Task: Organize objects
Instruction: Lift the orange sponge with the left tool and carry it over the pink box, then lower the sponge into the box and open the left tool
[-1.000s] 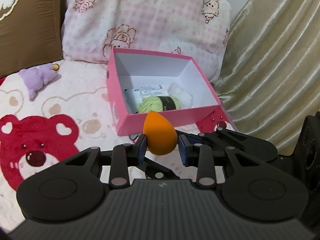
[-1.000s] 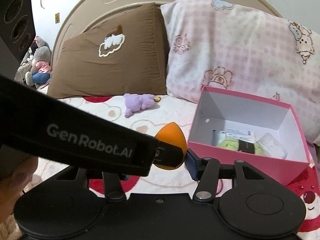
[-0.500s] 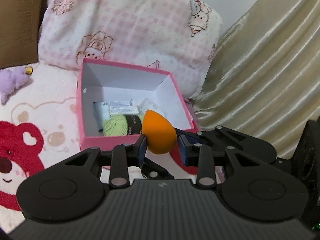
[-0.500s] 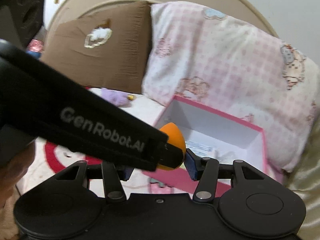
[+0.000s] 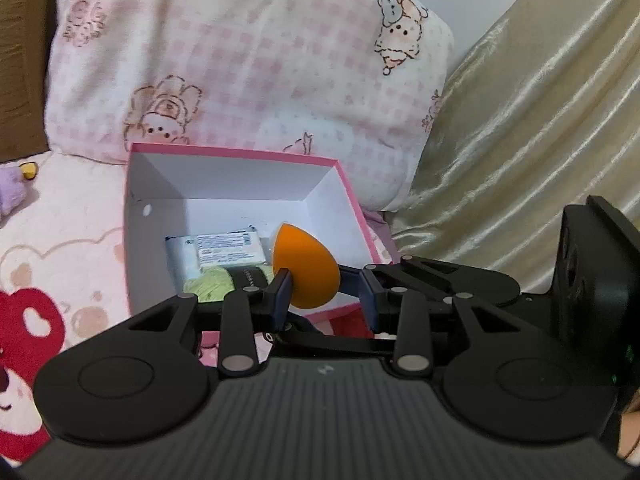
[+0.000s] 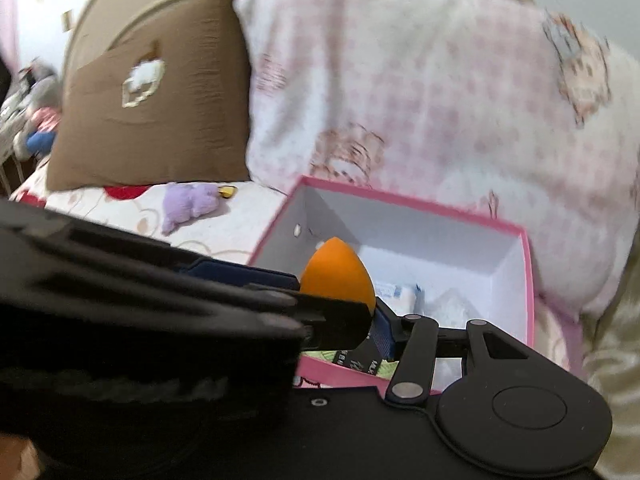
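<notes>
An orange teardrop sponge [image 5: 306,268] [image 6: 336,272] hangs above the inside of an open pink box [image 5: 236,154] [image 6: 412,204]. My left gripper [image 5: 324,286] has the sponge between its blue pads, and its jaws are opening. In the box lie a white labelled packet [image 5: 224,250], a green yarn ball [image 5: 210,288] and a clear bag [image 6: 448,304]. In the right wrist view the left gripper's black body [image 6: 140,320] crosses in front of my right gripper [image 6: 320,332]. That hides one of the right gripper's fingers; its other finger [image 6: 384,332] shows just below the sponge.
The box sits on a bear-print bedspread [image 5: 60,260] against a pink checked pillow [image 5: 240,60]. A brown pillow [image 6: 152,92] and a purple plush [image 6: 188,204] are to the left. Gold satin fabric [image 5: 520,140] rises on the right. A hand [image 5: 632,440] shows at the lower right.
Both grippers have travelled right and forward. The sponge was in front of the box's near wall and now hangs over the inside. The box looks nearer and larger.
</notes>
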`<state>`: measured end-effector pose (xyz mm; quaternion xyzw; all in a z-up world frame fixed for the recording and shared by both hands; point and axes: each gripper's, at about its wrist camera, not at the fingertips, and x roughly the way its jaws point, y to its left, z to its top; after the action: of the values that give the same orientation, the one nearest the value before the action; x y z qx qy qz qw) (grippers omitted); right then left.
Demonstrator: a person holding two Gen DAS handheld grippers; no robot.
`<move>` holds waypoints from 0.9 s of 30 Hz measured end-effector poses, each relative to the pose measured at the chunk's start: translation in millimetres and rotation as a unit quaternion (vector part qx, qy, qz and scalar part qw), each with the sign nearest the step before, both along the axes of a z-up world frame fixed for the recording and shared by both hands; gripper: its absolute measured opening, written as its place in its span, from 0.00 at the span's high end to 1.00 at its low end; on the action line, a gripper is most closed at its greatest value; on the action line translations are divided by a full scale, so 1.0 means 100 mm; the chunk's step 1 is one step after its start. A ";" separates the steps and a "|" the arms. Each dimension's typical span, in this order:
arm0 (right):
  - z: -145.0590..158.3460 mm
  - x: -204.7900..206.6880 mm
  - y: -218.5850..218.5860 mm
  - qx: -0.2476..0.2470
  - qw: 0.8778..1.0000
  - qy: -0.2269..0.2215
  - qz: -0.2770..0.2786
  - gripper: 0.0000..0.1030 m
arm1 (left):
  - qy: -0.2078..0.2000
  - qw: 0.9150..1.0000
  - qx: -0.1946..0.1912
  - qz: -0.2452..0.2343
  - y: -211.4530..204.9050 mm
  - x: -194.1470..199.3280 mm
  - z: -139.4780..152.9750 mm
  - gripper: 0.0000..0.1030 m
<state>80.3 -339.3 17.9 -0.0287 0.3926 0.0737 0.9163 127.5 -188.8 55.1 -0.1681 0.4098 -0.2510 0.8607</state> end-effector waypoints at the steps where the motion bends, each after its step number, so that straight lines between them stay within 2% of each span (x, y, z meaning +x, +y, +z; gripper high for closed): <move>1: 0.01 0.05 -0.03 0.002 1.000 0.005 -0.004 0.45 | 0.004 1.000 -0.003 -0.002 -0.01 0.05 0.00 0.67; 10: 0.03 0.40 -0.26 -0.009 0.998 0.061 -0.012 0.46 | 0.051 0.997 -0.049 -0.018 -0.06 0.50 -0.13 0.67; 17: -0.09 0.64 -0.52 0.015 0.997 0.068 -0.030 0.44 | 0.090 0.992 -0.093 -0.007 -0.12 0.93 -0.45 0.67; 23: -0.27 0.92 -0.74 0.007 0.997 0.073 -0.030 0.45 | 0.110 0.989 -0.095 0.009 -0.25 1.29 -0.76 0.67; 27: -0.39 1.09 -0.83 0.003 0.997 0.078 -0.025 0.46 | 0.111 0.990 -0.079 0.020 -0.35 1.46 -0.91 0.67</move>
<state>188.9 -422.5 -21.2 -0.0099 0.4634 0.0539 0.8845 273.9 -224.2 -35.9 -0.2709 0.4781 -0.2449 0.7988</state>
